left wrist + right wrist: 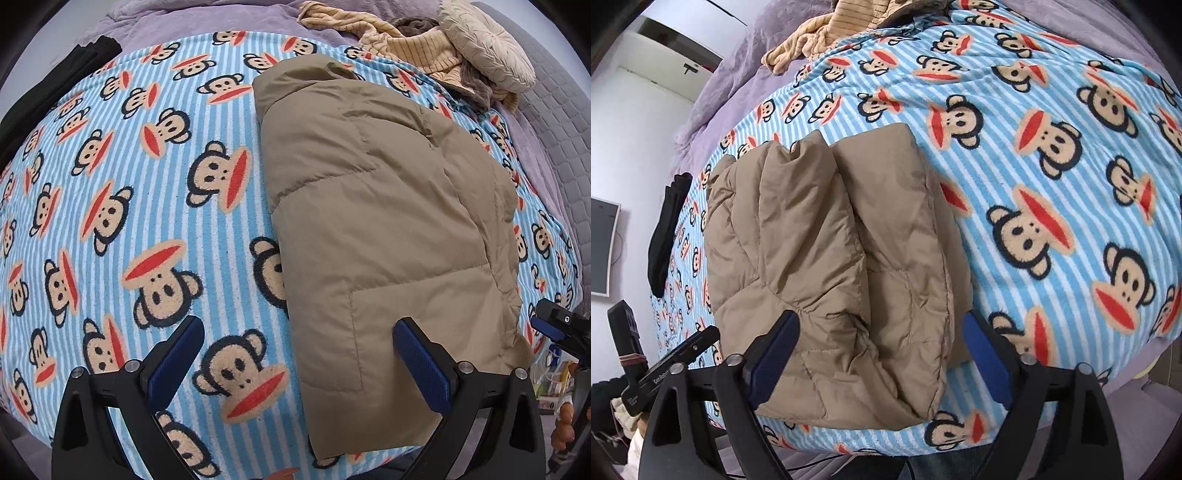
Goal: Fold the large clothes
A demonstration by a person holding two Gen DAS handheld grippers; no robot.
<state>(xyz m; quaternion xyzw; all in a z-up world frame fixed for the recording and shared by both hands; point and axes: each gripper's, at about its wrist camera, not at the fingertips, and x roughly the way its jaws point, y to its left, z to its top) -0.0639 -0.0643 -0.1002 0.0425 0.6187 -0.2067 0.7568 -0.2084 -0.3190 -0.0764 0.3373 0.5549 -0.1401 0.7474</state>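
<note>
A tan quilted puffer jacket [388,229] lies folded lengthwise into a long narrow bundle on a blue striped monkey-print blanket [129,206]. My left gripper [299,339] hovers open over the jacket's near left edge, nothing between its blue pads. In the right wrist view the same jacket [827,258] shows its folded layers stacked. My right gripper [882,332] is open, its fingers straddling the jacket's near end without closing on it. The right gripper's tip [554,321] also shows at the far right of the left wrist view.
A heap of beige and yellow ribbed clothes [417,40] and a cream cushion [487,48] lie at the blanket's far end. A black garment [48,96] sits at the far left edge. Purple bedding [207,18] surrounds the blanket. A wall screen [602,247] hangs left.
</note>
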